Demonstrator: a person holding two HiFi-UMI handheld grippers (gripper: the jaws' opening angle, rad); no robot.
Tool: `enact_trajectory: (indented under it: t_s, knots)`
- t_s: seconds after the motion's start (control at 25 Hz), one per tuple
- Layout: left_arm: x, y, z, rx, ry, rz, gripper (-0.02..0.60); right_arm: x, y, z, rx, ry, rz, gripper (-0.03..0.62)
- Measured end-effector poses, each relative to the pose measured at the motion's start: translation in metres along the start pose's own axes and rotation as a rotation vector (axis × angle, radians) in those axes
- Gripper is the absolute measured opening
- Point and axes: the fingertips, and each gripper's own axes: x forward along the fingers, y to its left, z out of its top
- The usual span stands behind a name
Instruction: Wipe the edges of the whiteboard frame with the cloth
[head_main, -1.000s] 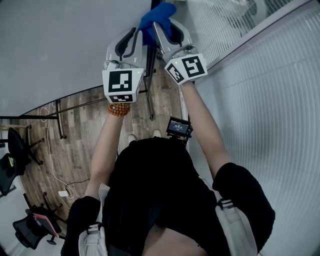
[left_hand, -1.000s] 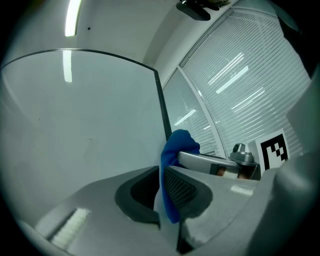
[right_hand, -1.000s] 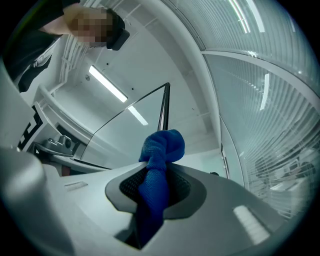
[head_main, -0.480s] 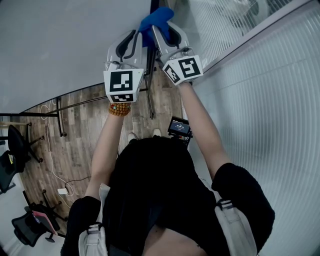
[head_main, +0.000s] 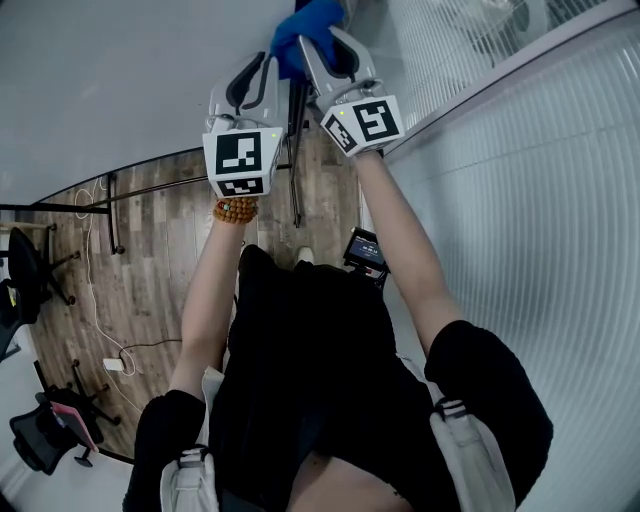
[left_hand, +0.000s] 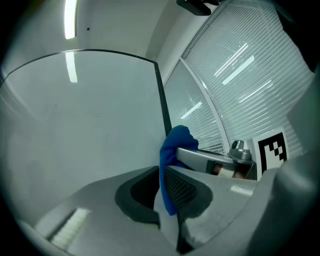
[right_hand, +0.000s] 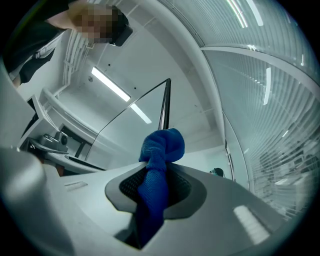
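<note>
Both hand-held grippers were raised to the whiteboard's (head_main: 120, 80) right side. The right hand-held gripper (right_hand: 157, 172) had its jaws clamped on the blue cloth (right_hand: 162, 145), which bunched out past the tips. The left hand-held gripper (left_hand: 167, 172) stood just beside it, jaws nearly together with a strip of the same cloth (left_hand: 177, 142) pinched between them. In the head view the two grippers converged, left (head_main: 272, 62) and right (head_main: 318, 48), on the cloth (head_main: 305, 20) at the far top of the picture.

The cloth lay against the dark frame edge (left_hand: 161, 100), a thin vertical strip between the board's pale face and the window blinds (head_main: 520, 200) to the right. The blinds stood close along that edge.

Around: wood floor (head_main: 150, 260) below, office chairs (head_main: 30, 280) at far left, a cable (head_main: 100, 300) trailing over the floor. A bead bracelet (head_main: 235, 210) sat on the left wrist; a small screen device (head_main: 365, 250) showed near the person's chest. A ceiling light strip (left_hand: 70, 20) showed above the board.
</note>
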Motion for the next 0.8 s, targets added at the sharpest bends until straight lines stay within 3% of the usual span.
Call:
enact_trajectory:
  t_s: [0.8]
  knots:
    - [-0.014, -0.001, -0.013, -0.008, 0.038, -0.042, 0.023, -0.002, 0.011, -0.003, -0.03, 0.05, -0.04, 0.098]
